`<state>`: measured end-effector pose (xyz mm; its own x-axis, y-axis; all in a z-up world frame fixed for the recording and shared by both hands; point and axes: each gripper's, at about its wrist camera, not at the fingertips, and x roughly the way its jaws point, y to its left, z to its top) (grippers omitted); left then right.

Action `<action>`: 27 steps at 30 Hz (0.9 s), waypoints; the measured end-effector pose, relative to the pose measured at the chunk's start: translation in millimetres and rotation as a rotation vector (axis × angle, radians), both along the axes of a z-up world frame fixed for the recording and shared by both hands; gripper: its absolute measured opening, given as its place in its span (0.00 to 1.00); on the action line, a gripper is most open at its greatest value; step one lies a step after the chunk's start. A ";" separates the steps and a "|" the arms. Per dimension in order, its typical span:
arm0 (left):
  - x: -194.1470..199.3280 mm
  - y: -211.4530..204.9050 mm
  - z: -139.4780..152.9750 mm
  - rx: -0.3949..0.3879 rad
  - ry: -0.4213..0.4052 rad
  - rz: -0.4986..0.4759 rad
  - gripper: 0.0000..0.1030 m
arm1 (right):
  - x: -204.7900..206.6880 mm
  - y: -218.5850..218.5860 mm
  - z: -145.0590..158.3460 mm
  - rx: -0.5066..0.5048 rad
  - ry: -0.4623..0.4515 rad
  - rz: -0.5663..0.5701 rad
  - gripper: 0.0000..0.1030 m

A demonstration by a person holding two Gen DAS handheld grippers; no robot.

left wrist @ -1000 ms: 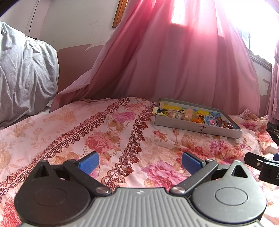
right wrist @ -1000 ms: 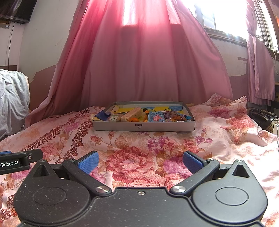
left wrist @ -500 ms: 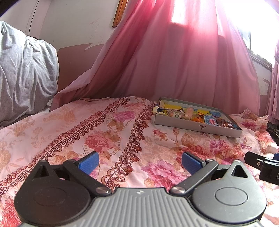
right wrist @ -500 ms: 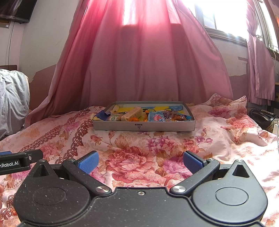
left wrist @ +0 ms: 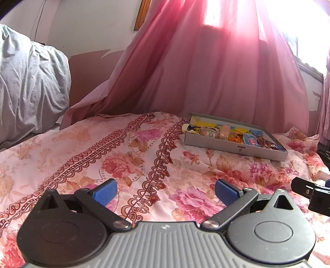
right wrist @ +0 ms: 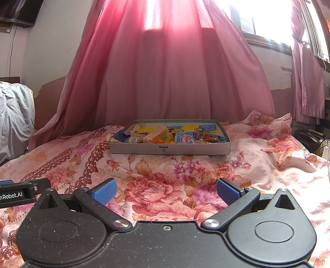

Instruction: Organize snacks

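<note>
Two handheld grippers hover low over a bed, each seen from its own wrist camera. The left gripper (left wrist: 166, 192), with a ribbed grey housing and matte black linkage arms, has its jaws spread wide with nothing between them; its blue, finely textured pads (left wrist: 104, 191) frame only cloth. The right gripper (right wrist: 166, 191), with a speckled black body, is likewise wide apart and empty, and points level toward the far end of the bed. Each tool shows at the edge of the other's view, so they sit side by side.

Under both lies a bedspread (right wrist: 165, 185) of thin woven cotton, pink with large rose prints and dark red scalloped border bands, creased toward the right.

Farther on, well apart from both grippers, a shallow rectangular grey cardboard box (right wrist: 169, 148) rests on the bedspread. It holds snacks (right wrist: 183, 137): shiny blue wrappers, a pale rectangular bar, orange pieces and dark candies, crowded along its near wall over a yellow printed lining.

A rumpled grey duvet (left wrist: 31, 88) is heaped at far left. Behind the box hangs a sheer pink curtain (right wrist: 175, 61), backlit by a bright window (right wrist: 264, 18).
</note>
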<state>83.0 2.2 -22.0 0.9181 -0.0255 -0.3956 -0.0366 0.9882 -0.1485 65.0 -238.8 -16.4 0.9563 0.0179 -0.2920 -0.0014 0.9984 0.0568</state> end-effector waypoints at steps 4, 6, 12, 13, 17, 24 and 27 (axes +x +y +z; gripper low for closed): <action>0.6 -0.1 0.3 0.009 0.007 0.003 1.00 | 0.0 0.6 0.2 0.000 0.000 0.000 0.99; 0.8 0.1 0.3 0.009 0.011 0.003 1.00 | 0.0 0.2 -0.4 -0.001 0.001 0.000 0.99; 2.1 0.0 0.2 0.011 0.030 0.005 1.00 | -0.4 0.0 -0.3 -0.001 -0.001 -0.001 0.99; 3.0 0.0 0.6 0.014 0.032 0.005 1.00 | -0.3 0.0 -0.2 -0.002 0.000 0.000 0.99; 4.2 -0.4 0.6 0.029 0.040 0.004 1.00 | -0.2 0.5 0.0 -0.003 -0.001 0.001 0.99; 4.7 -1.2 0.9 0.040 0.052 0.018 1.00 | -1.7 -2.1 -0.6 -0.004 -0.001 0.002 0.99; 4.8 0.9 0.8 0.025 0.060 0.025 1.00 | -2.4 -2.7 -1.0 -0.004 -0.002 0.002 0.99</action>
